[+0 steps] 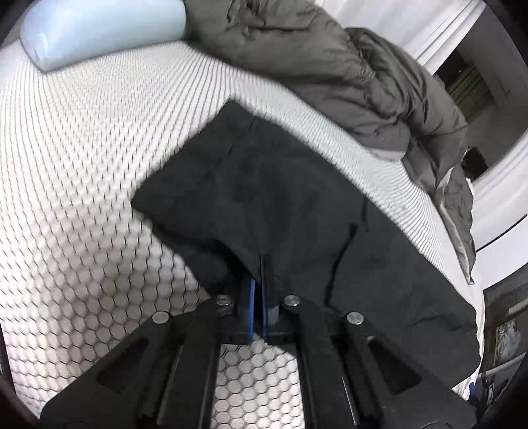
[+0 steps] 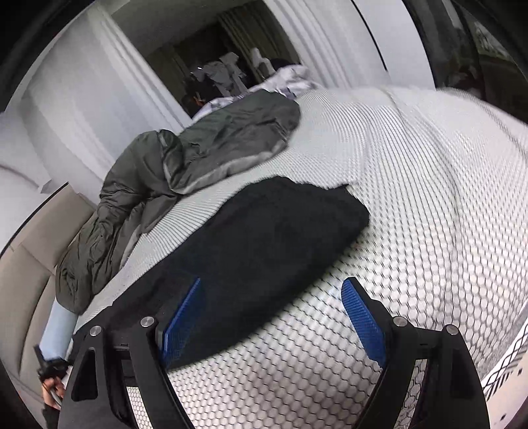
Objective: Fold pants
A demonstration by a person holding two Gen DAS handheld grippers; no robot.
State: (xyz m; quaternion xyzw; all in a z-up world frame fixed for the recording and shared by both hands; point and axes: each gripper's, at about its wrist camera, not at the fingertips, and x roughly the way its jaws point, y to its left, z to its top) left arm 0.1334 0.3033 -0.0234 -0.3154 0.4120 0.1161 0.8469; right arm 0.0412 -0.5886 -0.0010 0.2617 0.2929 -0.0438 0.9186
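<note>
Black pants (image 1: 270, 198) lie on a white bed with a hexagon-patterned cover (image 1: 82, 198). My left gripper (image 1: 260, 264) is shut on a fold of the pants near their lower edge, and the cloth rises into its blue pads. In the right wrist view the pants (image 2: 264, 237) lie spread across the cover (image 2: 429, 214). My right gripper (image 2: 270, 290) is open and empty above the pants' near edge. Its left pad (image 2: 181, 316) hangs over the black cloth and its right pad (image 2: 363, 316) over the bare cover.
A crumpled grey-green duvet (image 1: 363, 76) lies along the far side of the bed, also in the right wrist view (image 2: 198, 155). A pale blue pillow (image 1: 99, 29) sits at the head. White walls and a dark doorway (image 2: 214, 66) stand beyond.
</note>
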